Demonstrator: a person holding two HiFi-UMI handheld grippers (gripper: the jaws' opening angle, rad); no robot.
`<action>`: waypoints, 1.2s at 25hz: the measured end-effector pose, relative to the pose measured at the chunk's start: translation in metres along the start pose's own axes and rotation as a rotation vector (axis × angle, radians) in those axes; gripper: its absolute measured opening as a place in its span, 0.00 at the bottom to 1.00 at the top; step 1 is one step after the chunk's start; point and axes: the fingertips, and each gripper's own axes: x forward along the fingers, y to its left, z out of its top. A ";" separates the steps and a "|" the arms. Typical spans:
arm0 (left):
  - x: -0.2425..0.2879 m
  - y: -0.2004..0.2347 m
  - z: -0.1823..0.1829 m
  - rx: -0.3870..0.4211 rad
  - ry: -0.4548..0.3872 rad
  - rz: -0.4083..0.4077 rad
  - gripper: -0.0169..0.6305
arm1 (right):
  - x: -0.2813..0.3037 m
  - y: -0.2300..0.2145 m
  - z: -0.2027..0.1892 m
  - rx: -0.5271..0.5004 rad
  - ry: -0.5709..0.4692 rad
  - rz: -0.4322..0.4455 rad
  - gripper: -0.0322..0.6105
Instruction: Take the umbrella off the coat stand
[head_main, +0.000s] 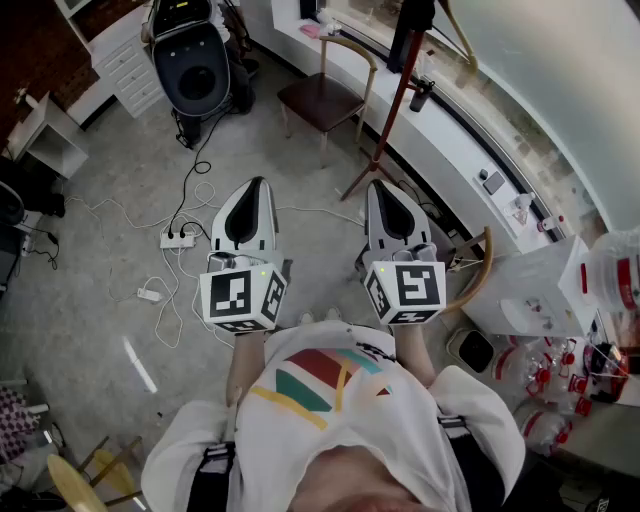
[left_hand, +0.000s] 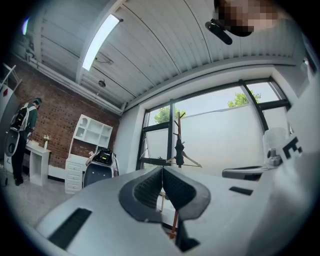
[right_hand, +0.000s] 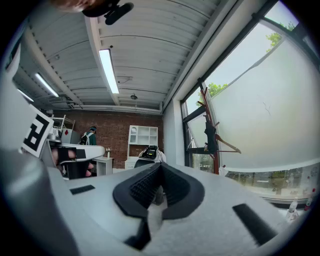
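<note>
In the head view, the left gripper (head_main: 257, 186) and the right gripper (head_main: 379, 188) are held side by side over the grey floor (head_main: 310, 250), both pointing toward twelve o'clock. The coat stand (head_main: 392, 110) rises at about one o'clock from the right gripper, against the white window ledge (head_main: 450, 160). The dark umbrella (head_main: 412, 25) hangs near the stand's top. A wooden chair (head_main: 322, 98) stands at ten o'clock from the stand's foot, and a power strip (head_main: 177, 239) lies at nine o'clock from the left gripper.

In the left gripper view, the jaws are clenched pad to pad with nothing between them. The coat stand (left_hand: 178, 122) stands at twelve o'clock beyond them, before the window. The folded umbrella (left_hand: 178, 149) hangs along its pole, with a hanger (left_hand: 190, 161) just beside it.

In the right gripper view, the jaws are likewise clenched and empty. The coat stand (right_hand: 207, 115) is at one o'clock, well apart, and the umbrella (right_hand: 210, 135) is on it.
</note>
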 end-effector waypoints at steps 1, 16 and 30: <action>0.000 -0.001 0.000 0.001 -0.001 0.000 0.04 | -0.001 0.000 0.001 -0.002 -0.003 0.003 0.05; 0.001 -0.002 -0.006 -0.007 0.015 0.013 0.04 | 0.000 0.000 0.000 0.006 -0.013 0.034 0.05; 0.009 0.002 -0.025 -0.028 0.013 0.087 0.04 | 0.011 -0.013 -0.019 0.047 -0.025 0.117 0.05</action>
